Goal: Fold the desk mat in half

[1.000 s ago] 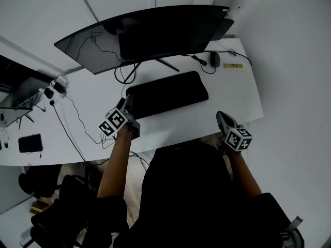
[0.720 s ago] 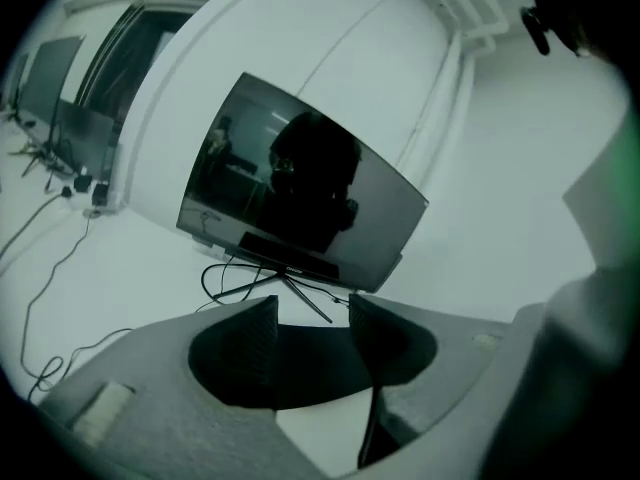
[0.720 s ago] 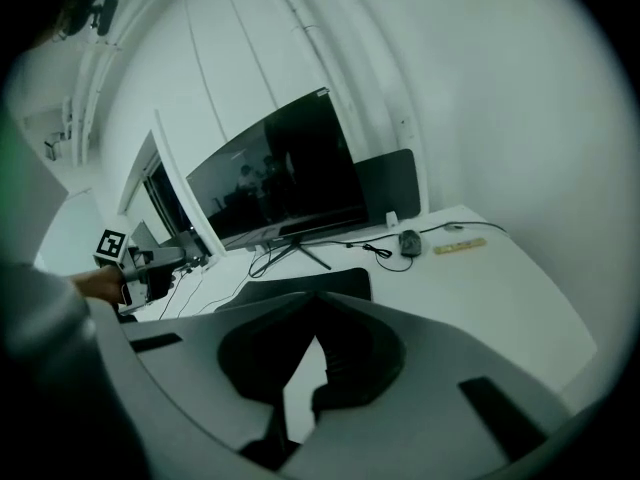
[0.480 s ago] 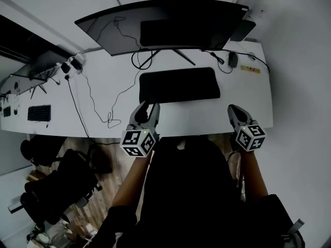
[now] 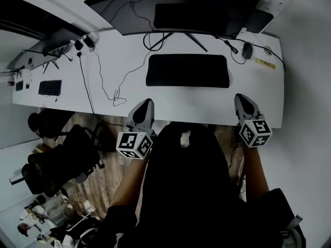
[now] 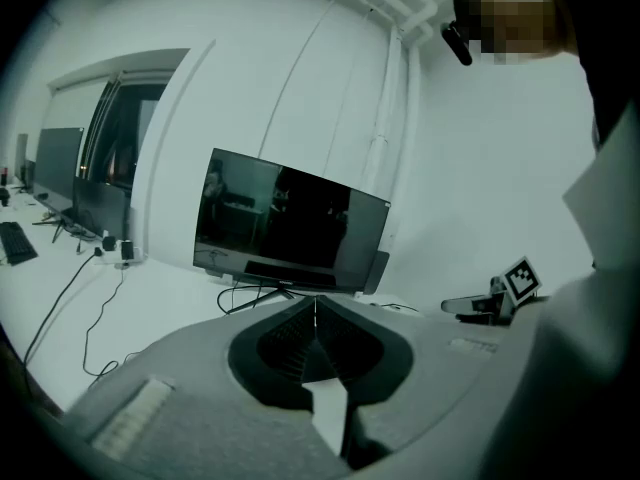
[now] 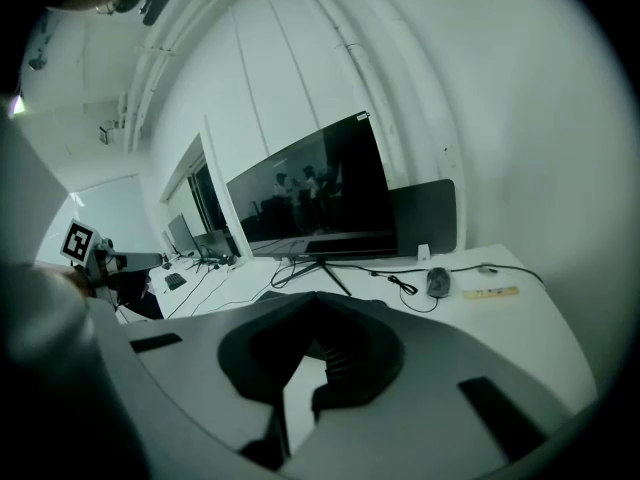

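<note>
Nearest of all, the person's dark-clad body fills the bottom of the head view, with both forearms reaching toward the near edge of the white desk (image 5: 258, 97). The left gripper (image 5: 146, 104) hangs over that near edge. Its jaws have just been closing and now stand pressed together, with nothing between them. The right gripper (image 5: 241, 97) hovers over the same edge further right, its jaws also pressed together and empty.

Beyond both tips lies the black desk mat (image 5: 187, 70), flat on the desk and well apart from either gripper. Its long axis runs left to right, parallel to the near desk edge. The left gripper lines up roughly with the mat's left short edge. The right gripper sits a little to the right of the mat's right short edge. Both point toward the far side, and neither looks clearly nearer to the mat than the other. Any coming reach would probably go straight away from the person to the near long edge or the corners. The views do not show whether the mat is one layer or already doubled.

Further on, a loose cable (image 5: 103, 81) trails across the desk to the left and a mouse (image 5: 247, 50) rests to the far right. The wide dark monitor (image 5: 181, 9) stands at the far edge.
</note>
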`<state>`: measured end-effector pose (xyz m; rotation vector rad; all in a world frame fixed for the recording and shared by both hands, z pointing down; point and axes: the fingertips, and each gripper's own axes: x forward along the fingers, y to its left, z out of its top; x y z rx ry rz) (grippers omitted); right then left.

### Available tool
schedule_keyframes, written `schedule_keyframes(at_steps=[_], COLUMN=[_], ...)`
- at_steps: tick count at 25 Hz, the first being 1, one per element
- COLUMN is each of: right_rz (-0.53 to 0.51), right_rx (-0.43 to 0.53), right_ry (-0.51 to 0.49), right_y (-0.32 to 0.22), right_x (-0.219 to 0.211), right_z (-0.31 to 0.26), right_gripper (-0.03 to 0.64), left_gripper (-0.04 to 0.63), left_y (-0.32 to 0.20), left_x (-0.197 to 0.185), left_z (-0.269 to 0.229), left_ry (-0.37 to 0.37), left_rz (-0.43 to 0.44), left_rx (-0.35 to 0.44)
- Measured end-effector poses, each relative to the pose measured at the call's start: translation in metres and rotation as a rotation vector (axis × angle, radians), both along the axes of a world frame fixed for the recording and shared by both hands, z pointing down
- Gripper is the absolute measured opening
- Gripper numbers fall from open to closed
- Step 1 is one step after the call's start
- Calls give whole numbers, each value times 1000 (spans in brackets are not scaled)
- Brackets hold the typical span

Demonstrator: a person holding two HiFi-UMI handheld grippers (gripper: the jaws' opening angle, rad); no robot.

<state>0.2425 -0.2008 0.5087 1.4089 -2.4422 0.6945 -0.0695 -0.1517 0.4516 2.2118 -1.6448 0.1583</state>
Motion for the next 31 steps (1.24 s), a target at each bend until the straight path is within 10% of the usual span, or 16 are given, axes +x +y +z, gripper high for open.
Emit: schedule_keyframes(at_steps=[31], right_rz=[-15], right_rx=[290], right_ry=[162], right_y=[285], right_x=[-119], right_z=[-85], right_gripper=[-2], left_gripper=[23], left_y=[255], left_x=[-48], left_z=[-15], left_ry=[120], left_rz=[81], left_rx=[185])
